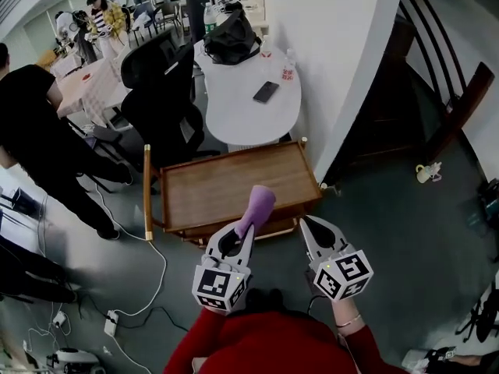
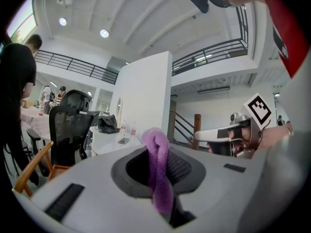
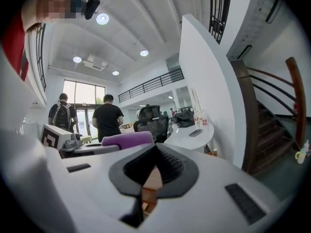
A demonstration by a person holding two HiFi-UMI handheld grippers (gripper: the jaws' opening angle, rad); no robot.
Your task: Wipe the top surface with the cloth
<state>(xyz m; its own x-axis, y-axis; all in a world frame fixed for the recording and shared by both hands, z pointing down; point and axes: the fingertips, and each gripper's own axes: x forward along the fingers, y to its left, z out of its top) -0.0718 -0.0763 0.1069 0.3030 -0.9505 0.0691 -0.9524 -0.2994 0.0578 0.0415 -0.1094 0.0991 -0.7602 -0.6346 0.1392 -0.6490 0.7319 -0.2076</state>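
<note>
Purple cloth pinched in the left hand-held gripper, wooden desk just ahead

Head view, biggest first: the white round desk [image 1: 242, 115] sits at 12 o'clock of the wooden desk [image 1: 226, 189], with a black office chair [image 1: 160, 92] round at 10 o'clock. Both hand-held grippers are at the wooden desk's 6 o'clock edge. The left hand-held gripper [image 1: 248, 231] has its jaws clamped on the purple cloth [image 1: 259, 202], which pokes out of the tips toward 12 o'clock and overlaps the desk's near rail; can't tell if it touches the wood. The right hand-held gripper [image 1: 305, 222] is just beside it at 3 o'clock, jaws closed tip to tip on nothing. A dark phone [image 1: 266, 92] lies on the white desk
</note>
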